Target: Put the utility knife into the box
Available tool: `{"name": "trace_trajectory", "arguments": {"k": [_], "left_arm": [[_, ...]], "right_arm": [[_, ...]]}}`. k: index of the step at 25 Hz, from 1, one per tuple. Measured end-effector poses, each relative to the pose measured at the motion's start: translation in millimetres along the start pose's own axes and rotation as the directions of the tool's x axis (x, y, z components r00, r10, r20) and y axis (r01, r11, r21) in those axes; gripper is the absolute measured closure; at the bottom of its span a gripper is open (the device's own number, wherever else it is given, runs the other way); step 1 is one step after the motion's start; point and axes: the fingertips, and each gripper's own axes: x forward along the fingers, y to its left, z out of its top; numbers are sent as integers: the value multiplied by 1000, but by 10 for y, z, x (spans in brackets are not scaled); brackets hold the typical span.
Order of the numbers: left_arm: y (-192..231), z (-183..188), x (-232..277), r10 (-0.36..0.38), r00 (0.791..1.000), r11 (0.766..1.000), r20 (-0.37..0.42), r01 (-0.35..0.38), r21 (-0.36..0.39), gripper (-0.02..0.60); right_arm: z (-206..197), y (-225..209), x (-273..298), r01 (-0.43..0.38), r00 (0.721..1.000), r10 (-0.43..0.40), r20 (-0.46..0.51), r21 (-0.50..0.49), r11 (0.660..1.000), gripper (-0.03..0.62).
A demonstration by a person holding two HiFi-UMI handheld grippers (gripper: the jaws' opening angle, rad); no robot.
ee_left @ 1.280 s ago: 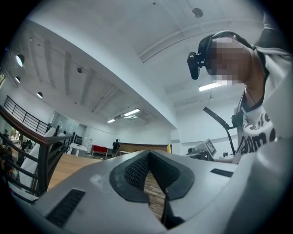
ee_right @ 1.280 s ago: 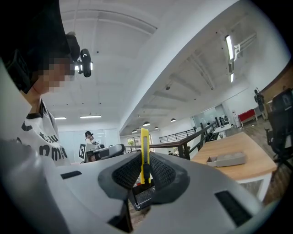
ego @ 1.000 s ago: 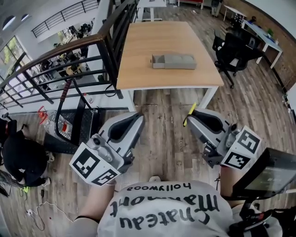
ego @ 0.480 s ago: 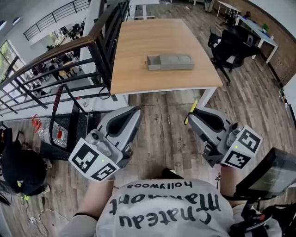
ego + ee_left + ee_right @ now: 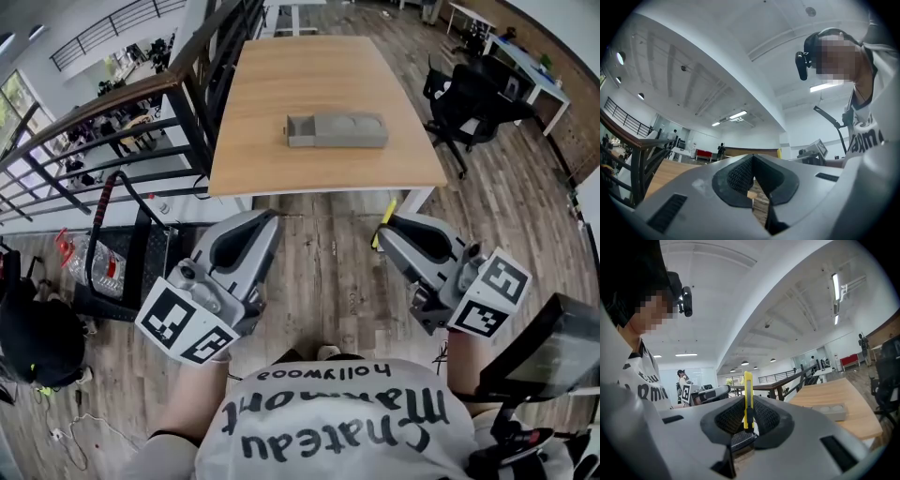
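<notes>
A grey box (image 5: 336, 130), a drawer slid out at its left end, lies on the wooden table (image 5: 281, 84) ahead of me. It also shows as a small grey box (image 5: 828, 409) in the right gripper view. My right gripper (image 5: 392, 232) is held low over the floor, short of the table, and is shut on a yellow utility knife (image 5: 384, 221). The knife (image 5: 748, 397) stands upright between the pads. My left gripper (image 5: 265, 225) hangs beside it, shut with nothing in it; its pads (image 5: 740, 174) meet at the tip.
A black railing (image 5: 141, 112) runs along the table's left side. A black office chair (image 5: 469, 98) stands to the table's right. A dark screen on a stand (image 5: 544, 352) is at my lower right. Wooden floor (image 5: 328, 272) lies between me and the table.
The table and box have come a little nearer and shifted left in the head view. Both grippers keep their pose, the knife still held.
</notes>
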Motion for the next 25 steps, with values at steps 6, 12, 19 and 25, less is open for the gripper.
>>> {"name": "trace_trajectory", "arguments": {"k": [6,12,19,25], "left_arm": [[24,-157,248,28,999,999,-42,-26,44,575],[332,-191,384,15,998,998,-66,-11,57,576],[942,-211,610,-14,995,994,-100,24,108,576],[1453,-205,696,-49,996,998,-76,52,45,575]], "right_arm": [[20,-343,9,-26,1000,26,-2,20,999,538],[18,-561,338,-28,999,29,-14,37,999,538],[100,-960,862,-2,1000,2,2,44,999,538],[127,-1151,1275,27,1000,-27,14,9,1000,538]]}}
